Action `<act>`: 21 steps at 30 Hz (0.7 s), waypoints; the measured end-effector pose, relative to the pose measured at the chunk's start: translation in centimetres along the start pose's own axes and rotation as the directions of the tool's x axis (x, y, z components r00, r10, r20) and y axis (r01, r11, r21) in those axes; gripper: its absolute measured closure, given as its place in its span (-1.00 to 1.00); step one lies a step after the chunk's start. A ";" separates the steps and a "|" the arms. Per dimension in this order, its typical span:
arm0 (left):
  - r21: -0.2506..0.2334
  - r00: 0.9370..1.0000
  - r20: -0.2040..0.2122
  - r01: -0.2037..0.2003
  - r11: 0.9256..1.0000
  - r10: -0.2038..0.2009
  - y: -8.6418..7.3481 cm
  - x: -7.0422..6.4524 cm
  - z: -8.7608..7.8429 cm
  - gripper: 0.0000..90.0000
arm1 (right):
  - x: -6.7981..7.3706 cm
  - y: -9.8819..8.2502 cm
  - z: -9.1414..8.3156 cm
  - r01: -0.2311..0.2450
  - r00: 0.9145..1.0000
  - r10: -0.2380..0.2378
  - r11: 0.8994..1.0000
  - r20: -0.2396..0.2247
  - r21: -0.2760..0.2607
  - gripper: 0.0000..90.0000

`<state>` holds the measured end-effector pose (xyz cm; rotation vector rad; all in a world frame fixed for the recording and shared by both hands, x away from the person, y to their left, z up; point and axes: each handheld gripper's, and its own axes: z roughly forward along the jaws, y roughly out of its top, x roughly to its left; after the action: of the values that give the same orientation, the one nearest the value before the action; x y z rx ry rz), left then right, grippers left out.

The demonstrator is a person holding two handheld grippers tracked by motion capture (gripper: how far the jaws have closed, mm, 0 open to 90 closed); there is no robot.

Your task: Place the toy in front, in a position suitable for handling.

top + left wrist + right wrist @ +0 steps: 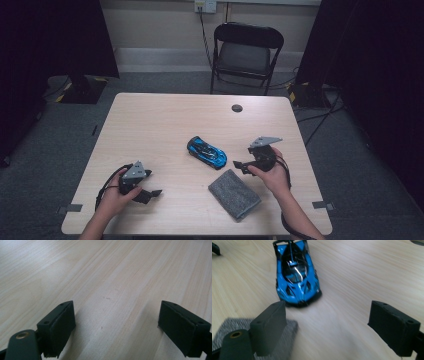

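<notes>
Nearest the camera in the high view, two forearms enter from the near edge, each hand holding a gripper over the worktop (165, 115). Left gripper (152, 193) sits at the near left, low over bare wood; the left gripper view shows its jaws spread wide with nothing between them. It is well apart from everything else and appears to be idle.

Right gripper (239, 164) is at the near right, pointing left toward the car (206, 152). Its jaws stand wide apart and empty; the right gripper view shows the car (296, 275) just beyond them, one end facing the gripper, its body lined up slightly left of the gap. Judgement: the wide spread and the heading suggest an approach to take the car, not yet made; the gripper would need to shift slightly toward the car's line before closing.

Car lies near the middle of the worktop, on its wheels, angled from far left to near right. It touches nothing.

Cloth (234, 193), grey and folded, lies flat just near of the car and close beside the right gripper. In the right gripper view a corner of the cloth (287, 340) lies under the left-hand jaw. Judgement: a low approach could snag it.

Further off: a dark round cap (237, 108) set in the far part of the worktop, and a folding chair (246, 52) beyond the far edge. Neither obstructs.
</notes>
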<state>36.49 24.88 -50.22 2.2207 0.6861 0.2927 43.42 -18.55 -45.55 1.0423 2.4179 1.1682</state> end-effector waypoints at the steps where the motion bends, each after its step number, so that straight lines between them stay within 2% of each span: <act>1: 0.001 1.000 -0.002 -0.004 1.000 0.004 0.0 0.0 0.0 -0.70 | 0.3 0.5 0.5 0.004 1.000 -0.004 1.000 -0.010 0.006 -0.69; 5: 0.000 1.000 0.000 0.000 1.000 0.000 0.0 0.0 0.0 -0.70 | 1.8 2.5 2.9 0.025 0.999 -0.025 1.000 -0.039 0.012 -0.69; 6: 0.000 1.000 -0.002 -0.005 1.000 0.005 0.0 0.0 0.0 -0.70 | 1.8 2.5 2.9 0.025 0.999 -0.025 1.000 -0.039 0.012 -0.69; 9: 0.001 1.000 -0.002 -0.004 1.000 0.004 0.0 0.0 0.0 -0.70 | 2.7 3.4 4.3 0.054 0.998 -0.052 0.998 -0.041 0.037 -0.69; 12: 0.001 1.000 -0.001 -0.004 1.000 0.004 0.0 0.0 0.0 -0.70 | 3.5 4.2 6.0 0.061 0.997 -0.058 0.997 -0.056 0.056 -0.69; 15: 0.000 1.000 0.000 -0.003 1.000 0.003 0.0 0.0 0.0 -0.70 | 3.9 4.6 6.8 0.064 0.996 -0.060 0.996 -0.065 0.065 -0.69; 16: 0.000 1.000 0.002 0.001 1.000 -0.001 0.0 0.0 0.0 -0.70 | 4.3 4.9 7.6 0.079 0.995 -0.074 0.993 -0.070 0.084 -0.69; 21: 0.000 1.000 0.002 0.001 1.000 -0.001 0.0 0.0 0.0 -0.70 | 5.1 5.3 9.3 0.106 0.993 -0.099 0.989 -0.068 0.107 -0.68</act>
<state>36.49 24.87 -50.23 2.2200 0.6864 0.2901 47.09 -7.40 -47.12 0.9118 2.5780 1.0590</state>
